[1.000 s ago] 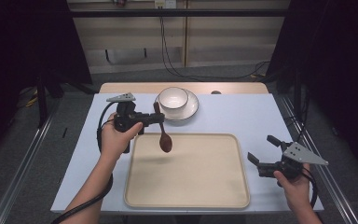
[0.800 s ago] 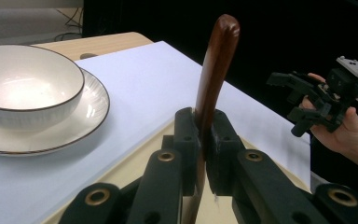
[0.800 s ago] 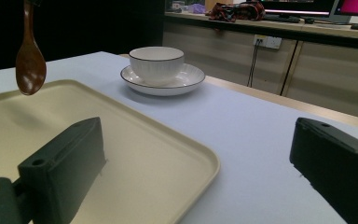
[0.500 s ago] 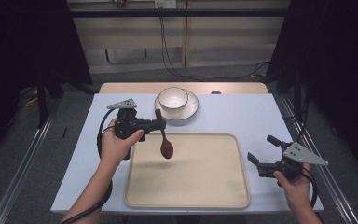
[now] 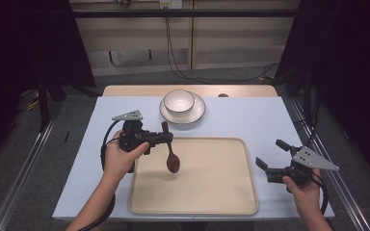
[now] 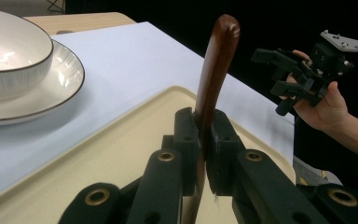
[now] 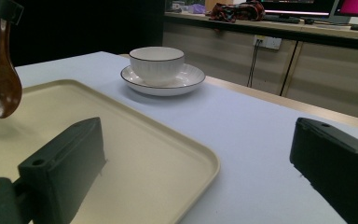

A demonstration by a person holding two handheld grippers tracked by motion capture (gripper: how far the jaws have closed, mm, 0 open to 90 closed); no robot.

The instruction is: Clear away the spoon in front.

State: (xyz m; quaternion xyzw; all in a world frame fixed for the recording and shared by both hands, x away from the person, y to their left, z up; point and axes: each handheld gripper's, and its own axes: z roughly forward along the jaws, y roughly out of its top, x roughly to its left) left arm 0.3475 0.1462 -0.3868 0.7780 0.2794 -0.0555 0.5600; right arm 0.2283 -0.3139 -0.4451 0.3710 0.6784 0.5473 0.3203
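- Left of centre in the high view, the left hand-held gripper is pinching a dark wooden spoon by the handle, jaws squeezed tight on it.
- The spoon hangs bowl-down over the upper left part of the cream tray, handle end poking up above the jaws. Looks like the spoon bowl is just off the tray surface; in the right gripper view there's a soft shadow under the spoon, so it's not resting on anything.
- In the left gripper view you can see the spoon handle clamped right between the two black pads, running up toward the top of the frame, a bit tilted.
- Lower right of the high view, the right hand-held gripper sits spread wide open with nothing in it, held just past the tray's right edge over the light blue bench. It's well apart from the spoon.
- Top centre of the bench there's a white bowl sitting on a white saucer with a dark rim, just beyond the tray's far edge and not touching it.
- The tray itself has nothing lying in it, as far as I can see.
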